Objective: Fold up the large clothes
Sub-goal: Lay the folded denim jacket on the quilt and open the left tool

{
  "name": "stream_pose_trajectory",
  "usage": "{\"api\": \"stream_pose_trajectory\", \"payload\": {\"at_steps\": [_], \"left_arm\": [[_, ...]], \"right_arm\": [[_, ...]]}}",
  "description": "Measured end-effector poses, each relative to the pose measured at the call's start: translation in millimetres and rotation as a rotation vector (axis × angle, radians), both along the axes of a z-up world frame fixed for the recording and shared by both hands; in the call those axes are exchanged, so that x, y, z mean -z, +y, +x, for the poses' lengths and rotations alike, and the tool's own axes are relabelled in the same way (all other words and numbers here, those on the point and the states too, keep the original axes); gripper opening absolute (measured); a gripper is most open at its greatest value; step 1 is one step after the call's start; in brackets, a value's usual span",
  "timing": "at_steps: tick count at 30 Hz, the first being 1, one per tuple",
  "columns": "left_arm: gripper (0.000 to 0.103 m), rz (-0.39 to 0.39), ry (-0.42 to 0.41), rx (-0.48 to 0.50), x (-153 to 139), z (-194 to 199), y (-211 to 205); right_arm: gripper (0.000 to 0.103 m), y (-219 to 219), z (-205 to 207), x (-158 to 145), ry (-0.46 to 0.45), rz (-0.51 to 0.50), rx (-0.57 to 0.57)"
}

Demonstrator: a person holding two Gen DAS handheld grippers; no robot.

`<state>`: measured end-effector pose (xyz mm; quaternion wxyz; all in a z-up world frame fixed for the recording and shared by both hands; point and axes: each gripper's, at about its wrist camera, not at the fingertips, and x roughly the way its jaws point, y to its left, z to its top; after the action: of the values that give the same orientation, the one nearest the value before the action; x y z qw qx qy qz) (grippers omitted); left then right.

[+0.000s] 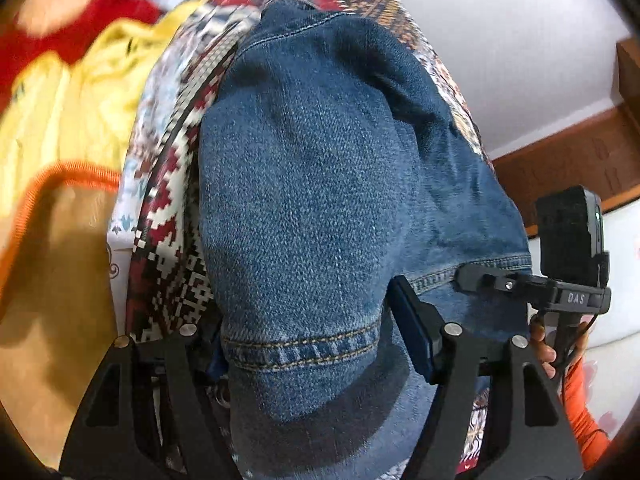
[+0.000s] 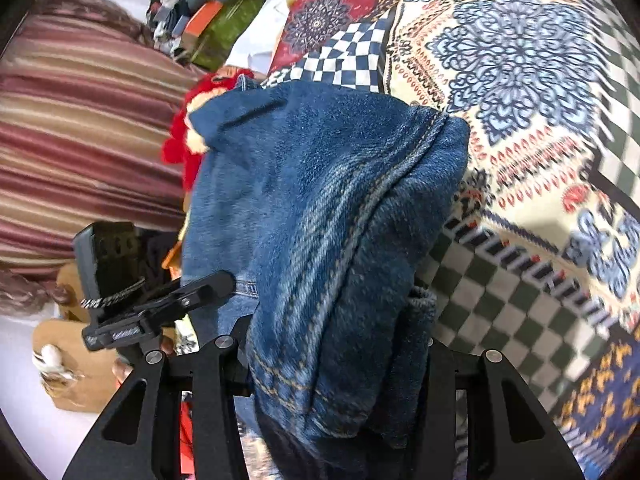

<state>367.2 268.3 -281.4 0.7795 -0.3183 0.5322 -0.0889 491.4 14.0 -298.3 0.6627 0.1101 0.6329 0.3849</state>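
Observation:
A blue denim garment (image 1: 320, 184) fills the left wrist view and hangs between my left gripper's (image 1: 308, 344) black fingers, which are shut on its stitched hem. In the right wrist view the same denim (image 2: 320, 220) is bunched and held between my right gripper's (image 2: 336, 360) fingers, shut on a thick fold. The other gripper (image 1: 520, 284) grips the denim's edge at the right of the left wrist view, and it shows at the left of the right wrist view (image 2: 160, 300). The fingertips are hidden by cloth.
A patterned patchwork bedspread (image 2: 520, 80) lies under the denim. Yellow (image 1: 80, 92) and red clothes (image 1: 80, 8) lie to the left. A striped pillow (image 2: 80, 128) and a pile of items (image 2: 208, 16) sit beyond. A wooden headboard (image 1: 560, 164) and white wall are at right.

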Motion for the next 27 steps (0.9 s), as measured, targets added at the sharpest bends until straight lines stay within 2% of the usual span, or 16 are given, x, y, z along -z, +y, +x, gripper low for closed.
{"api": "stream_pose_trajectory", "payload": {"at_steps": [2,5,9,10,11,14,18,21,23,27], "left_arm": [[0.075,-0.016,0.004,-0.012,10.8,-0.6,5.2],[0.077,0.026,-0.009,0.005,7.5,-3.3,-0.3],[0.078,0.192,-0.033,0.036,-16.8,-14.2,-16.6],[0.078,0.23,-0.04,0.042,-22.8,-17.3,-20.2],[0.078,0.3,-0.052,0.049,-32.3,-23.5,-26.1],[0.078,0.404,-0.109,0.062,-60.2,-42.1,-42.2],[0.078,0.434,-0.164,0.059,-78.8,-58.8,-58.1],[0.079,0.442,-0.183,0.066,-78.2,-65.8,-70.7],[0.079,0.465,-0.169,0.076,-72.7,-70.4,-82.4],[0.079,0.509,-0.102,0.086,-50.2,-75.1,-94.8]], "right_arm": [[0.049,4.3,6.1,5.6,-0.025,-0.025,-0.021],[0.057,5.7,10.5,14.3,-0.028,-0.046,-0.041],[0.059,-14.3,1.0,10.5,-0.013,-0.055,-0.032],[0.059,-19.6,-2.0,3.0,-0.04,-0.067,-0.031],[0.059,-24.4,-6.2,-5.9,-0.078,-0.086,-0.032],[0.06,-38.3,-21.5,-38.4,-0.216,-0.129,-0.028],[0.06,-50.9,-49.9,-80.4,-0.393,-0.125,-0.009],[0.06,-50.0,-74.9,-93.9,-0.477,-0.103,-0.017],[0.06,-39.2,-86.7,-88.9,-0.487,-0.114,-0.042],[0.06,-28.6,-103.2,-57.8,-0.455,-0.186,-0.085]]}}
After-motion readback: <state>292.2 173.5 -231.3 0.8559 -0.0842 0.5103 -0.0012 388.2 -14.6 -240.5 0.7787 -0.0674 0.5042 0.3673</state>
